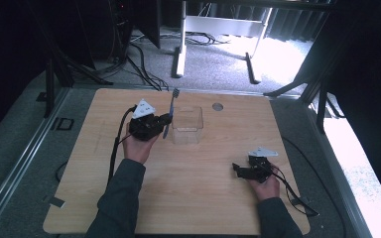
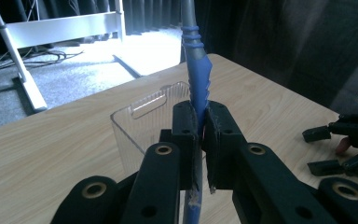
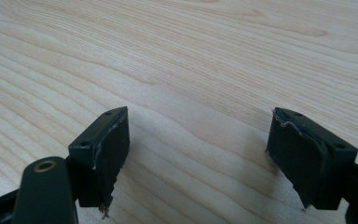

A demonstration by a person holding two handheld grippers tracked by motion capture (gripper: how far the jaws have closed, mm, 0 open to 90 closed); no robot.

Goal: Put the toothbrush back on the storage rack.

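no text, label, brand, number or sign can be read in any of the views.

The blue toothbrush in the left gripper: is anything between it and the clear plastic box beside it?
Nothing visible. The left gripper holds the blue and grey toothbrush upright just beside the clear plastic box, whose top is open. The right gripper rests apart, open, on the wooden table.
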